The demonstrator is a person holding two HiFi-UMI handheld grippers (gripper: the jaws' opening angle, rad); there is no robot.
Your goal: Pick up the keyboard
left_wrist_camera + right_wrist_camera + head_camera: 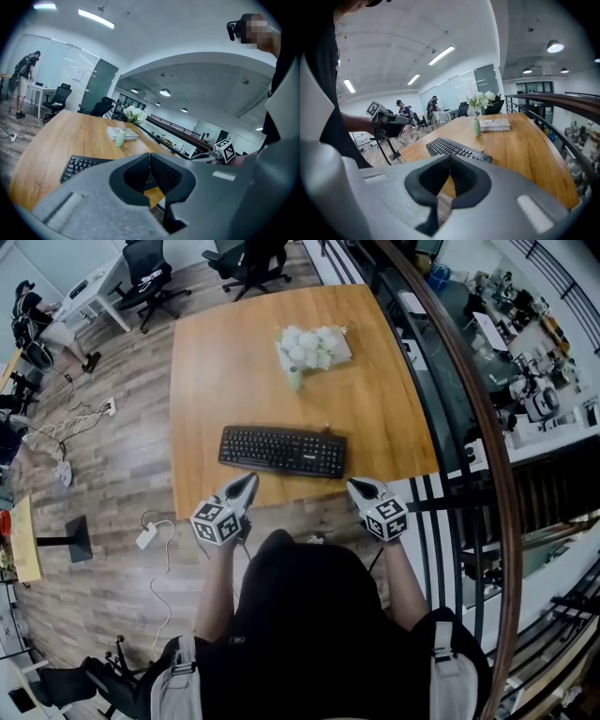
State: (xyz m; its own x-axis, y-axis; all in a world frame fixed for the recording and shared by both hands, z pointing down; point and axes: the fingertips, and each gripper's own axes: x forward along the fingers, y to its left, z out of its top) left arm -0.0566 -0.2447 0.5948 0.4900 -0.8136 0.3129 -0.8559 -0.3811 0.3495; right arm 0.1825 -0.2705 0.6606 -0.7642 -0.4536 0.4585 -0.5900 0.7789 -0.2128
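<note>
A black keyboard (281,450) lies flat near the front edge of the wooden table (234,352). It shows low on the left in the left gripper view as the keyboard (79,166) and mid-frame in the right gripper view as the keyboard (457,150). My left gripper (249,478) is shut and empty, its tip just short of the keyboard's near-left corner. My right gripper (356,486) is shut and empty too, just off the near-right corner. Neither touches the keyboard.
A small vase of white flowers (309,345) stands beside a book (330,348) at the table's far side. A railing (459,427) runs along the right. Office chairs (150,282) and another desk stand beyond. A power strip (147,536) and cables lie on the floor.
</note>
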